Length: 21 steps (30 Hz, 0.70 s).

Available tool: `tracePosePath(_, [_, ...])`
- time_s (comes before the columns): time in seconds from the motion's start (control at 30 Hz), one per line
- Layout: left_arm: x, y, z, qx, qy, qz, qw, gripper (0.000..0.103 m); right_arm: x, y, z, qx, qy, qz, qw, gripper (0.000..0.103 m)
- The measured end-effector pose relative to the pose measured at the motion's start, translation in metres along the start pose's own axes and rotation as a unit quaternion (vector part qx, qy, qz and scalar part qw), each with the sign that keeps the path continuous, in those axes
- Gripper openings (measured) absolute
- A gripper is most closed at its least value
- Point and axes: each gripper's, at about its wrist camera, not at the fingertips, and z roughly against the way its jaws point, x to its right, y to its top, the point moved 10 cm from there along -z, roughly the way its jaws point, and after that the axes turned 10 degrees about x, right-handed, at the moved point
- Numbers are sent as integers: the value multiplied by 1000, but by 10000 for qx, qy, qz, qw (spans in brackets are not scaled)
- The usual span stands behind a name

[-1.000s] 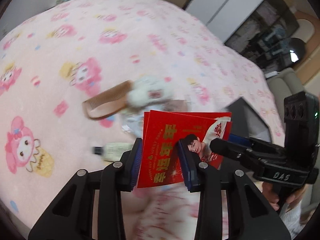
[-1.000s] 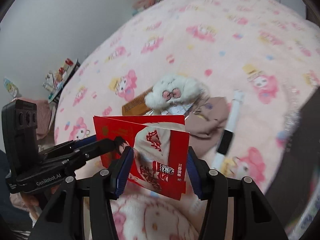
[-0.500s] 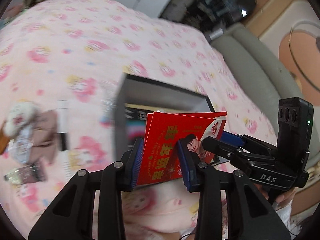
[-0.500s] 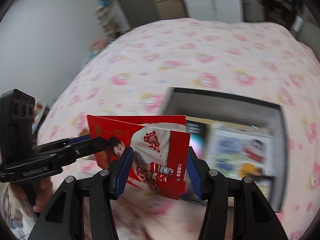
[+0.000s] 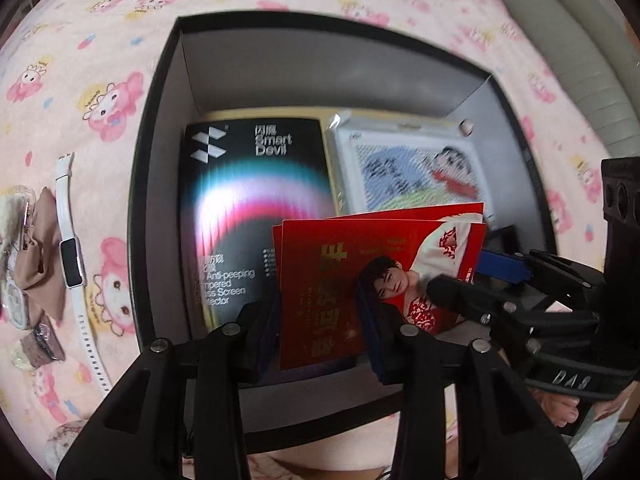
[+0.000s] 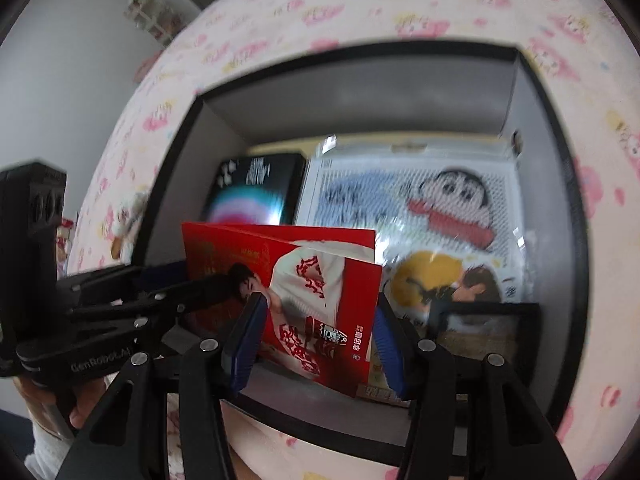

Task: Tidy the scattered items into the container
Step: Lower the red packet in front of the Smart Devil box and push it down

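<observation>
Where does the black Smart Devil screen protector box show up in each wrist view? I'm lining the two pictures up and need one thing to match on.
Left wrist: the Smart Devil box lies flat in the container's left half, centre-left of the picture, behind the red envelopes.
Right wrist: the same box sits left of centre, partly hidden by the envelopes.
Shared landmark: the cartoon bead picture directly right of it.

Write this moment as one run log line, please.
left gripper: shut on red envelopes | right gripper: same | envelopes over black box | not released
</observation>
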Motion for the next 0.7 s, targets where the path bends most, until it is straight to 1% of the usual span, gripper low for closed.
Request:
tracePosePath(0.03, [1,-1,0,-66,-12,-45,10000,42,-2,-5,-5,-96,-20,41,9999,50])
tracePosePath(0.1, [6,-1,3,-138,-50,-151,9998,50,1,-12,-14,-227,-128,101,9996,50])
tracePosePath(0.13, [5,2,8,-65,56,-237,9997,50,1,-16,-18,-294,-139,102,9994,50])
tracePosePath(0.2, [1,10,18,164,340,-344,9987,58,-2,-21,-23,-393,2,-17,9992,50])
tracePosePath(0.27, [-4,22,29,476,542,-350,9968,59,-8,-23,-24,-406,114,-23,9991,50])
tracePosePath(0.3, [-5,26,31,554,554,-305,9965,58,-10,-24,-24,-375,66,42,9993,50])
tracePosePath(0.37, [-4,35,27,651,438,-208,9967,55,-10,-23,-25,-309,-35,107,9995,50])
tracePosePath(0.43, [2,41,16,626,202,-216,9976,46,-11,-23,-28,-300,-23,46,9995,50])
tracePosePath(0.47, [4,44,8,527,131,-213,9983,39,-11,-23,-29,-278,-25,2,9996,50])
tracePosePath(0.5, [4,46,0,413,111,-198,9989,36,-11,-22,-30,-245,-38,-34,9997,50])
tracePosePath(0.6, [0,41,-16,145,176,-122,9997,35,-15,-25,-36,-271,-44,-2,9996,50])
tracePosePath(0.63, [-5,36,-18,12,258,-67,9996,35,-18,-26,-38,-285,-8,33,9996,50])
tracePosePath(0.7, [-12,29,-12,-37,377,-63,9993,35,-27,-28,-40,-326,152,57,9993,50])
